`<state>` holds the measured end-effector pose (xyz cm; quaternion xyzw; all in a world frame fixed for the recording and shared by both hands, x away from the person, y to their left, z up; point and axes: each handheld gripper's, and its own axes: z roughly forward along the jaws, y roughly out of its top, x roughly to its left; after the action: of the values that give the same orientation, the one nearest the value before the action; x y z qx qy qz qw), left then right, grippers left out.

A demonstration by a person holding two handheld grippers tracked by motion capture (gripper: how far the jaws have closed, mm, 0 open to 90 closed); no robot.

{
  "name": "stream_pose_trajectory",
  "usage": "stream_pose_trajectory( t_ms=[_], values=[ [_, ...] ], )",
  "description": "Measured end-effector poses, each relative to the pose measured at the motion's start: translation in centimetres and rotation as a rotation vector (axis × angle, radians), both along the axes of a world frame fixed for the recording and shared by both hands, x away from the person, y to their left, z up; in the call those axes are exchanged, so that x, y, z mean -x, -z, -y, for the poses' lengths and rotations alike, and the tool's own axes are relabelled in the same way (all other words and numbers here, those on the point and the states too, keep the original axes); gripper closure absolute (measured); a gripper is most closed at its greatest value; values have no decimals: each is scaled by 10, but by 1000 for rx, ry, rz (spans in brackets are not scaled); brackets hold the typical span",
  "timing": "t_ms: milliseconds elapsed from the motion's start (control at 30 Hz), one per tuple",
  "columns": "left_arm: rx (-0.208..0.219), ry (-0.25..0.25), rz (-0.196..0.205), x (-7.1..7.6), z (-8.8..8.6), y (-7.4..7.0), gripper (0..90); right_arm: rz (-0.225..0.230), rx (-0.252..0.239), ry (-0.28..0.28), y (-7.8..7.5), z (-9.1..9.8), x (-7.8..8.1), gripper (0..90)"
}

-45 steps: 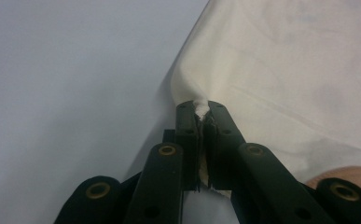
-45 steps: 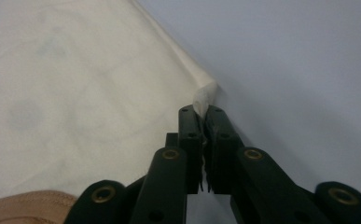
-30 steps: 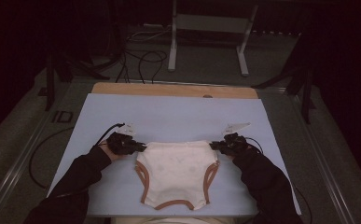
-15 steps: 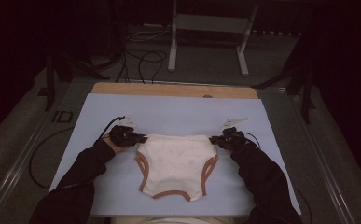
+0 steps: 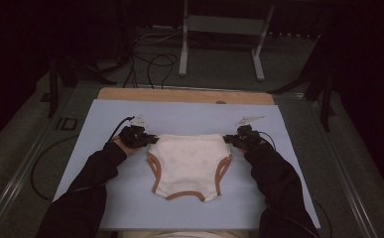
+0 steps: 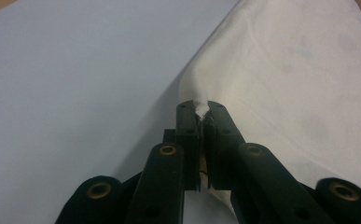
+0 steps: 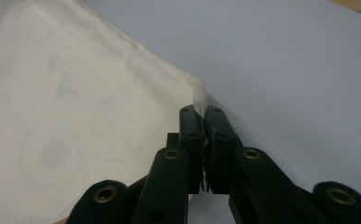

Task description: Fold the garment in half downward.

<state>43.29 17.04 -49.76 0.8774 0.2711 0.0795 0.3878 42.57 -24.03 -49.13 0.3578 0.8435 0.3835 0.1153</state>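
two corners of the shorts (image 5: pixel 188 166) are pinched, one by each gripper, and the cloth is spread flat on the mat (image 5: pixel 130 208) between them. the left gripper (image 5: pixel 150 139) is clenched on the waist corner at its side; in the left gripper view a small tuft of cream cloth (image 6: pixel 200 108) is seen squeezed between the tips, with the rest of the garment fanning out ahead and to the right of the jaws. the right gripper (image 5: pixel 227 139) is clamped likewise on the opposite waist corner; in its own view a white tip of fabric (image 7: pixel 199 100) pokes up past the jaws, and the cloth runs ahead and to the left.

the step in hand is judged to be the laying out or smoothing of the shorts by the waistband. it is best done with even tension kept between the two grips, so that the top edge is drawn straight and no sag or ripple is left across the middle. both corners should be carried at one pace and one height; if one side is led, the garment will be skewed on the mat. only a little cloth is held in each bite, so a hard tug may let a corner slip free. the brown-trimmed leg openings (image 5: pixel 154 171) trail toward the person and should be allowed to drag flat, not fold under.
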Motion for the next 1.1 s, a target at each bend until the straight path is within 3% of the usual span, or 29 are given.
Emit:
stream_pose_trajectory(
  t_ms=[467,500,633,767,867,1000,1067,1100],
  values=[
    [0,-47,5,-18,3,5,857,-1,18,49,4,-3,-22,872],
    [16,-63,-7,-22,3,7,857,-2,20,58,5,-3,-25,872],
    [-4,-76,-33,-26,5,14,857,-23,33,65,10,-3,-31,870],
    [-11,-85,-37,-28,6,15,853,-33,33,76,12,-5,-34,868],
    [15,-96,-49,-30,6,15,853,-30,32,82,12,-6,-36,868],
    [13,-103,-50,-30,6,15,853,-26,51,81,11,-8,-37,868],
    [0,-121,-43,-29,7,15,827,-28,44,83,11,-8,-38,860],
    [0,-121,-43,-29,7,15,770,-28,44,83,11,-8,-38,860]
  ],
)
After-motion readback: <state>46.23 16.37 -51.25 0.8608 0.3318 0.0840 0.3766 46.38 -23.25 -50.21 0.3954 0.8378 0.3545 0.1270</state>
